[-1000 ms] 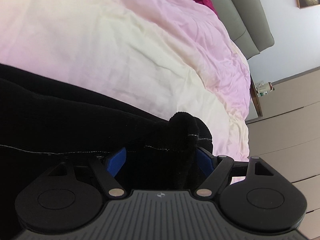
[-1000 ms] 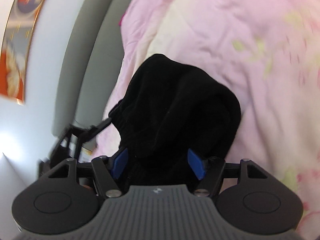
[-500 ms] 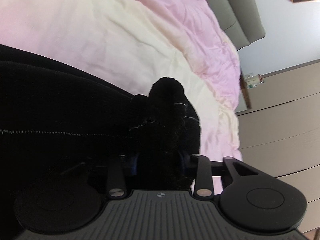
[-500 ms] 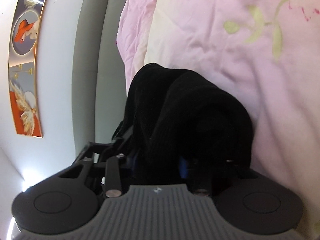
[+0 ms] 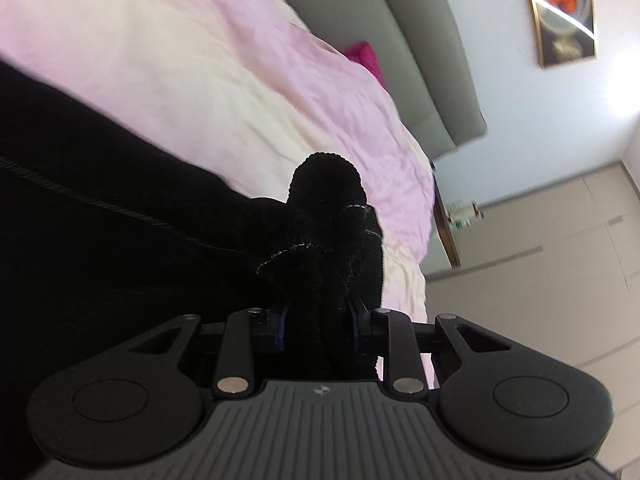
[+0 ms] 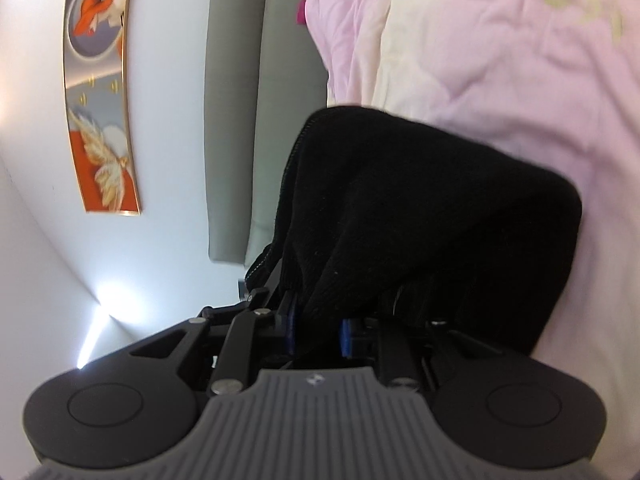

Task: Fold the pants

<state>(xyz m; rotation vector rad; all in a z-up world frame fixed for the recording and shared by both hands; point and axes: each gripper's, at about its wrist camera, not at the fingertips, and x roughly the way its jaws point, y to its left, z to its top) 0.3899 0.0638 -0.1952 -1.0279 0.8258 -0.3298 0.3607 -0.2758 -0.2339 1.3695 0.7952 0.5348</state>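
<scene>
Right now, through the left wrist view, I am looking at the left tool clamping a bunched wad of the black knitted pants; its blue pads are pressing in on the fabric from both sides. A rounded knob of cloth is sticking up beyond the pads, with a pale stitched seam running across it. The rest of the garment is stretching away to the left in a broad dark sheet, over the pink and cream quilted bedcover. Whether that sheet is touching the bed I cannot tell. A grey padded headboard is standing beyond.

Through the right wrist view, I am seeing the right tool pinched together on another bunch of the same pants. The cloth is draping thickly over its right side and hiding that finger's linkage. A stitched hem is running up the left edge of the fabric. The bedcover is filling the background, and a framed orange and grey picture is hanging on the wall.

I am judging this as the carrying part of a fold, with both ends gripped and raised. Next, I would be bringing the held edge across onto the rest of the garment, keeping both grips level so the cloth is laying flat, then releasing.
</scene>
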